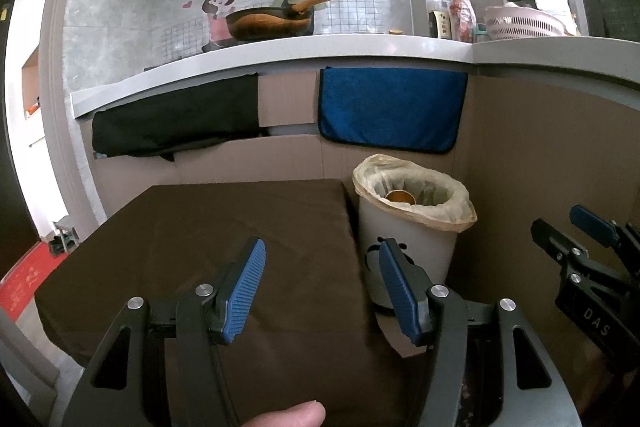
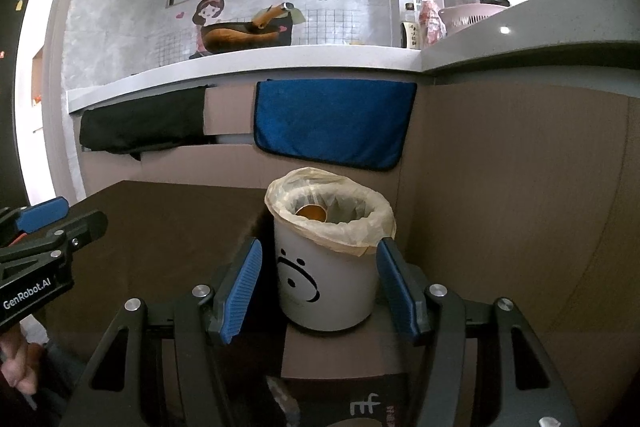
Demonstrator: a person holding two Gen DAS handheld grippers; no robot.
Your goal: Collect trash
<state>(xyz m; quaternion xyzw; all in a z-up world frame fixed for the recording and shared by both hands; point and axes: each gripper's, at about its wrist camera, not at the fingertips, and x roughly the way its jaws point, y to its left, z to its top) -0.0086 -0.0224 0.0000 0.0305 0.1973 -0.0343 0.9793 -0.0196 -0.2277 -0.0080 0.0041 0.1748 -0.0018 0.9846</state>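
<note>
A white trash bin with a smiley face and a beige bag liner stands on the floor to the right of a brown-covered table. Inside it lies an orange-brown cup. My left gripper hovers open over the table's right edge, nothing between its blue pads. My right gripper is open too, its pads standing either side of the bin and nearer the camera, apart from it. Each gripper shows in the other's view: the right gripper, the left gripper.
Cardboard panels wall in the corner behind and right of the bin. A blue cloth and a black cloth hang from the grey countertop. A wok, bottles and a pink basket sit on top.
</note>
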